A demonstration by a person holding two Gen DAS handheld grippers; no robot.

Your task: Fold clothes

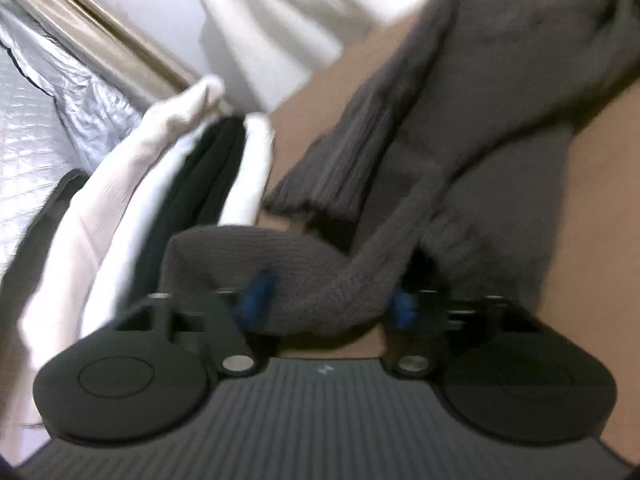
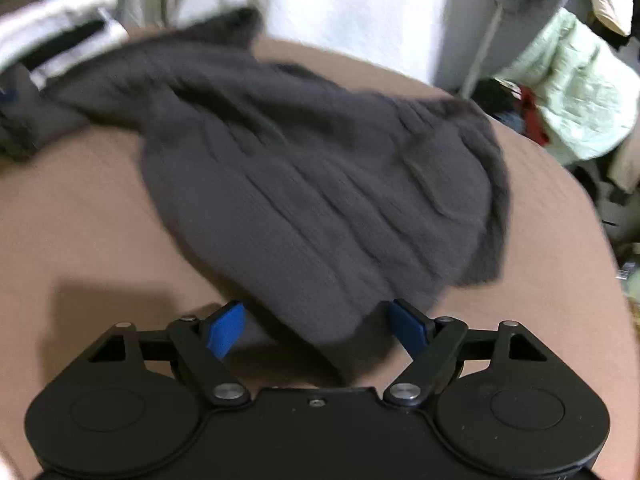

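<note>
A dark grey knit sweater (image 2: 320, 168) lies crumpled on a brown surface (image 2: 80, 208). In the left wrist view one of its sleeves (image 1: 320, 272) runs back between the blue pads (image 1: 256, 300) of my left gripper (image 1: 328, 304). The bunched knit fills the gap and touches both pads. The rest of the sweater (image 1: 500, 80) stretches away to the upper right. My right gripper (image 2: 320, 332) is open wide just above the surface. A corner of the sweater's hem (image 2: 320, 320) lies between its blue pads (image 2: 226, 330) without touching them.
A stack of folded white and black clothes (image 1: 180, 184) sits left of the sweater, with silver quilted material (image 1: 40, 120) beyond it. White cloth (image 2: 340, 12) hangs at the back. A pale green bag (image 2: 580, 92) and a grey pole (image 2: 492, 40) stand off the right edge.
</note>
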